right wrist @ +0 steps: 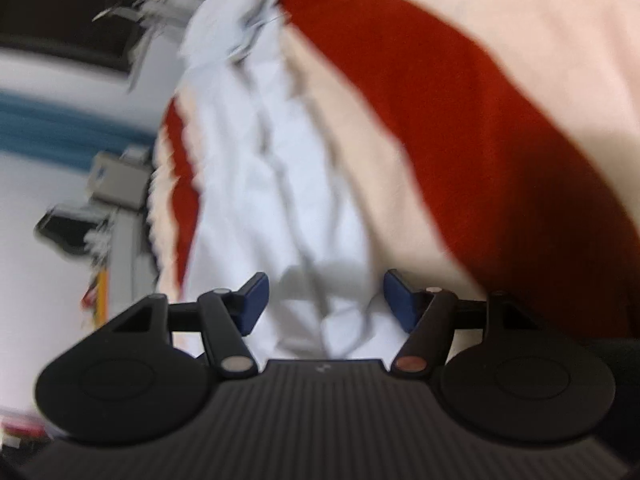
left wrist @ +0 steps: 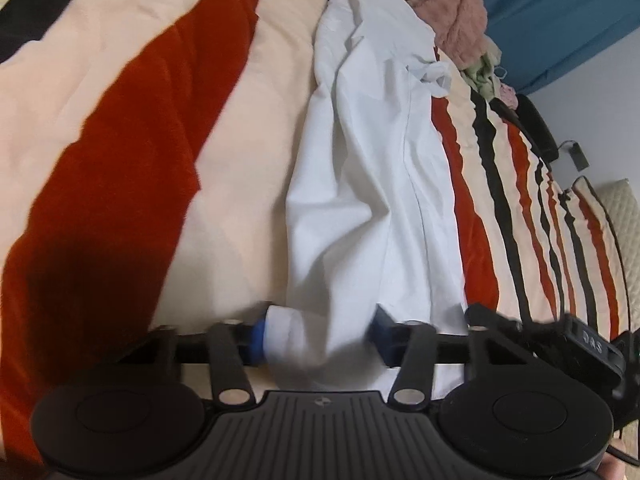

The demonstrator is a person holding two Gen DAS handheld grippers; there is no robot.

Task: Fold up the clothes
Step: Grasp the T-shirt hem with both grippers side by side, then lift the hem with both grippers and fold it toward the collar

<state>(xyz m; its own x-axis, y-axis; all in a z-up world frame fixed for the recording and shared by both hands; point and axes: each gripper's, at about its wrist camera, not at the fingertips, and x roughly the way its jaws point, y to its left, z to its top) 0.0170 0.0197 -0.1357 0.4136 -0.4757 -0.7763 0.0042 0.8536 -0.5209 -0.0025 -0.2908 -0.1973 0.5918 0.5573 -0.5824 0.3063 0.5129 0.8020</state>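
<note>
A long white garment (left wrist: 372,184) lies stretched along a bed covered by a blanket (left wrist: 132,152) striped in cream, rust red and black; it runs from the near edge away toward a heap of other clothes (left wrist: 452,12), pink, pale green and white, piled at the far end beside a blue wall. In the left wrist view the left gripper (left wrist: 320,336) sits at the near end of the garment; a bunched fold of white cloth fills the gap between its blue pads (left wrist: 256,338), touching the left one, while the right pad stands beside the cloth; whether the fold is truly pinched I cannot tell. The right wrist view is blurred; the right gripper (right wrist: 325,300) hangs over another stretch of the same white garment (right wrist: 280,200), its blue fingers (right wrist: 253,300) spread apart with wrinkled cloth lying between and below them, neither pad pressing on it; a grey piece of furniture (right wrist: 120,184) stands off the bed's side.
</note>
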